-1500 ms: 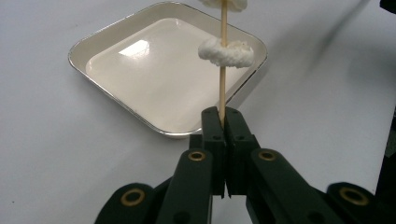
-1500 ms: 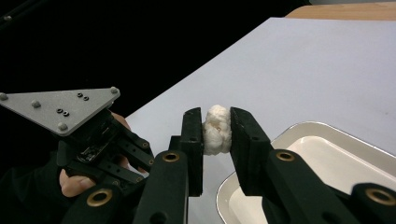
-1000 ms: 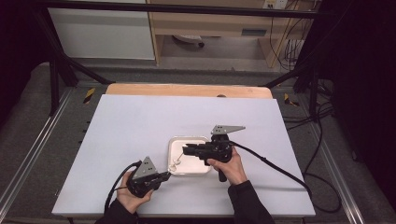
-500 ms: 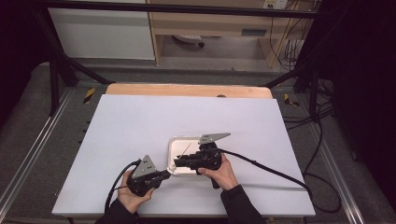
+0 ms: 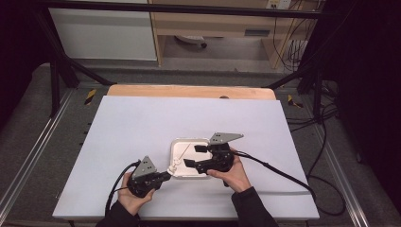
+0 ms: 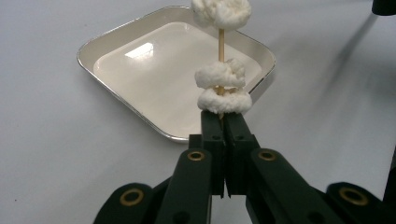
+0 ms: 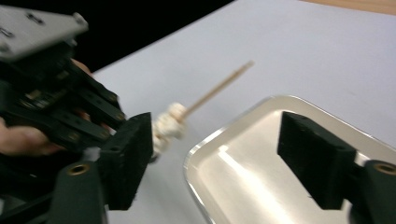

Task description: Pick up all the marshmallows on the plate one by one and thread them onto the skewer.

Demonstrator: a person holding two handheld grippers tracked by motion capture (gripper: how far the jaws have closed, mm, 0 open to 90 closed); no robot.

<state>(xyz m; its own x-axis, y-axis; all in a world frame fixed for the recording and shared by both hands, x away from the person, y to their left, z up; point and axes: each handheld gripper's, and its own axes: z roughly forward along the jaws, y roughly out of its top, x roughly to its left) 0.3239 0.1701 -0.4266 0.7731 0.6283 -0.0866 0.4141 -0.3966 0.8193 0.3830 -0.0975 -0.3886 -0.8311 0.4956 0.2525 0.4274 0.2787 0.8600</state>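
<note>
Our left gripper (image 6: 223, 140) pinches the skewer (image 6: 221, 44) over the tray (image 5: 176, 173), our right gripper's (image 7: 224, 158) jaws having just opened wide, empty; light, brittle stick, soft puffs (image 6: 219, 74): hold bare wood.

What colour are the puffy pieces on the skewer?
White pieces on a tan wooden skewer, clearest in the left gripper view.

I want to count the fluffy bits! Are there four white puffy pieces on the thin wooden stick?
No, the thin wooden stick carries three white puffy pieces in the left gripper view, above the shut left gripper.
</note>
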